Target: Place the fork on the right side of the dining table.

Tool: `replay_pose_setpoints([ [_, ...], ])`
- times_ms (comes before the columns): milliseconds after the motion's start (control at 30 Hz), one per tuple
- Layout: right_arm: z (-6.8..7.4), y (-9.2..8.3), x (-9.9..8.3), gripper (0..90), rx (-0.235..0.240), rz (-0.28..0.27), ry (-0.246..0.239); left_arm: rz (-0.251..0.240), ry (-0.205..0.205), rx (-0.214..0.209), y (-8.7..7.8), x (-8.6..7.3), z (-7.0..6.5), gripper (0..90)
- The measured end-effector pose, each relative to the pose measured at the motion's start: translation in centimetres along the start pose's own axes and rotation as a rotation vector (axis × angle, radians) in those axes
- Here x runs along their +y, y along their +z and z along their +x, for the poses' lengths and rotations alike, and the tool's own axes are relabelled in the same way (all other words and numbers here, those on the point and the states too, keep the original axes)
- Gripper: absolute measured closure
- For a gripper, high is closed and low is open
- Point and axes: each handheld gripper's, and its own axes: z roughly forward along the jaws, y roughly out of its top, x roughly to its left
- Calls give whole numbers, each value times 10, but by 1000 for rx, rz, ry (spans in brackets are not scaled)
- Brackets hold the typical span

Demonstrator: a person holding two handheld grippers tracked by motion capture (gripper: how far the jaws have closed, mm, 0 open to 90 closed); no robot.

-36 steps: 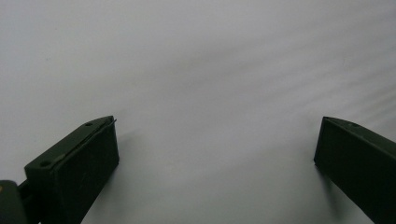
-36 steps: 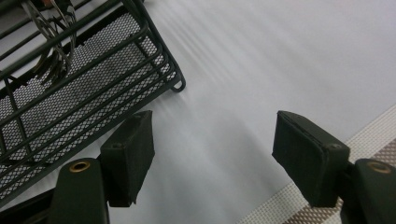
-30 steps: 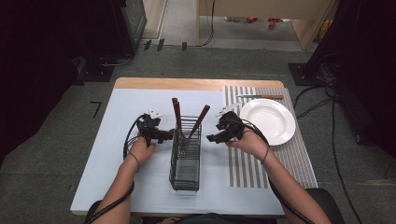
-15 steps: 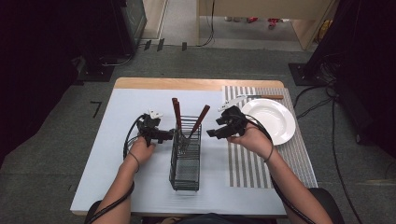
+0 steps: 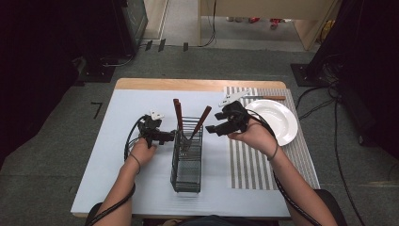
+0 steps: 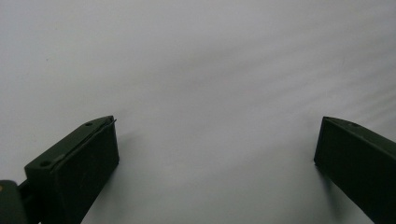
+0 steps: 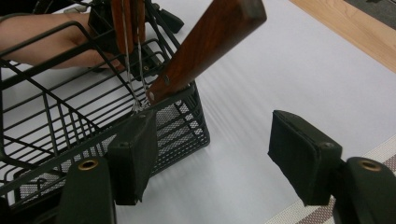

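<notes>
A black wire basket (image 5: pixel 187 160) stands in the middle of the white table (image 5: pixel 117 155). Three wooden-handled utensils stick up out of its far end: two upright ones (image 5: pixel 178 115) side by side and one handle (image 5: pixel 202 120) leaning right. In the right gripper view that leaning handle (image 7: pixel 205 51) rests on the basket rim (image 7: pixel 177 95). My right gripper (image 5: pixel 210 129) hangs open just right of the basket, its jaws apart with nothing between them. My left gripper (image 5: pixel 172 137) is open at the basket's left side, low over the bare table (image 6: pixel 210 70).
A white plate (image 5: pixel 275 120) lies on a striped placemat (image 5: pixel 254 165) at the right. A wooden-handled knife (image 5: pixel 268 98) lies beyond the plate, near the table's far wooden edge (image 5: pixel 188 84). Cables trail from both grippers. Dark equipment stands on the floor around the table.
My right gripper has risen and drawn slightly back to the right of the basket. The left gripper and the utensils have stayed in place.
</notes>
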Motion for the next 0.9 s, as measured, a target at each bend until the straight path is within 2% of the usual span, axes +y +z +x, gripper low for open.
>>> replay_pose_setpoints([
  [200,0,-4,6,336,9,-15,-1,0,0,0,0,0,0,0],
  [400,3,-7,16,346,17,-36,-24,-3,-4,0,0,0,0,0],
  [700,6,-6,25,391,36,-74,-40,-2,-3,0,0,0,0,0],
  [900,5,-4,29,494,36,-99,-50,-2,-3,0,0,0,0,0],
])
